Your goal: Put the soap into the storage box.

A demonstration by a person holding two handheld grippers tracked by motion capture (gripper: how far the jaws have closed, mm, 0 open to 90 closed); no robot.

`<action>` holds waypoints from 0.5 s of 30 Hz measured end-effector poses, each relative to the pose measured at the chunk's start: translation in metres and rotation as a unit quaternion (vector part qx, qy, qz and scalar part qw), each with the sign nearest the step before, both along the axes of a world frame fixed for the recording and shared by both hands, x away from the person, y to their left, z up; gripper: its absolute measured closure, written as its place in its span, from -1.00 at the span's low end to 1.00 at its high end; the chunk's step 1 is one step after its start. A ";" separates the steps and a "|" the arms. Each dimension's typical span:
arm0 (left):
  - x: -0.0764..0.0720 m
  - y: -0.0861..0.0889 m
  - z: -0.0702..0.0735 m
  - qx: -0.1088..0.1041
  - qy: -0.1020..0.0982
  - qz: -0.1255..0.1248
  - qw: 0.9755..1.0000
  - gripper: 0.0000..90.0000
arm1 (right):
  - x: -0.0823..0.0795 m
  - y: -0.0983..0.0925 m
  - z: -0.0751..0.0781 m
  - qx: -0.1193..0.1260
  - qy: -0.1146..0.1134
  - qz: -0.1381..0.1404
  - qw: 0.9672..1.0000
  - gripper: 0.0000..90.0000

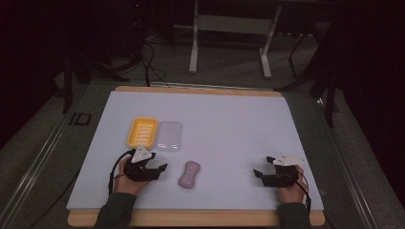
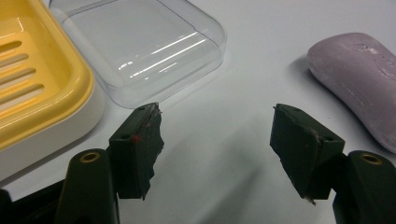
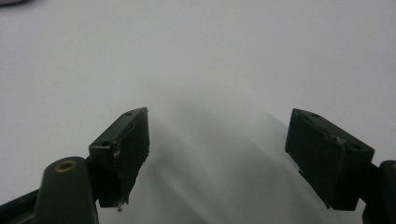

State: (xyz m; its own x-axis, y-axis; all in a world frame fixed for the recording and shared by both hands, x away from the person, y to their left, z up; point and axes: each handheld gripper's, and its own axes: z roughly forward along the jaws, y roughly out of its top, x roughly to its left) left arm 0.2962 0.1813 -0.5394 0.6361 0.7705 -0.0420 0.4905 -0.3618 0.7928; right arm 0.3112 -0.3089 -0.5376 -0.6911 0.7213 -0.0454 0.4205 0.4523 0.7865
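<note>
We are looking over the white rectangular table: yellow slotted plastic soap dish, clear plastic lid, lilac soap bar nearing its front edge. We are readying the left gripper and right gripper, jaws apart and empty; next, probably straddling the soap.

soap: lilac bar, waisted, lying flat near table's front edge
soap dish: yellow, slotted, upright, touching clear lid beside it

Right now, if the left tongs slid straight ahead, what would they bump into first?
Probably the clear lid: the left tongs stand open, pointing at its near corner. The yellow soap dish sits left, the purple soap right. Depth is uncertain.
</note>
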 end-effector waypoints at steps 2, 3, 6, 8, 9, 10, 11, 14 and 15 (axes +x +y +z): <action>0.000 0.000 0.000 0.000 0.002 -0.003 1.000 -0.25 | 0.000 0.000 0.000 0.001 0.000 -0.001 1.000 -0.52; 0.000 0.000 0.000 0.001 0.001 -0.002 1.000 -0.25 | 0.000 0.000 0.000 0.002 -0.001 -0.001 1.000 -0.53; -0.001 0.001 0.001 0.001 -0.007 0.003 1.000 -0.21 | 0.000 0.000 0.000 0.001 -0.001 0.000 1.000 -0.53; -0.002 0.001 0.002 0.008 -0.013 0.017 1.000 -0.17 | 0.000 0.001 0.000 -0.002 -0.001 0.001 1.000 -0.53; -0.002 0.002 0.002 0.005 -0.012 0.021 1.000 -0.16 | 0.000 0.001 0.000 -0.003 -0.001 0.001 1.000 -0.53; -0.002 0.002 0.002 0.005 -0.012 0.021 1.000 -0.16 | 0.000 0.001 0.000 -0.003 -0.001 0.001 1.000 -0.53; -0.002 0.002 0.002 0.005 -0.012 0.021 1.000 -0.16 | 0.000 0.001 0.000 -0.002 -0.001 0.001 1.000 -0.53; -0.001 0.005 0.004 0.002 -0.006 0.039 0.999 -0.13 | 0.000 0.000 0.000 -0.001 0.001 0.001 1.000 -0.53; -0.001 0.005 0.004 0.002 -0.005 0.043 0.999 -0.13 | 0.000 0.001 0.000 -0.001 0.002 0.001 1.000 -0.53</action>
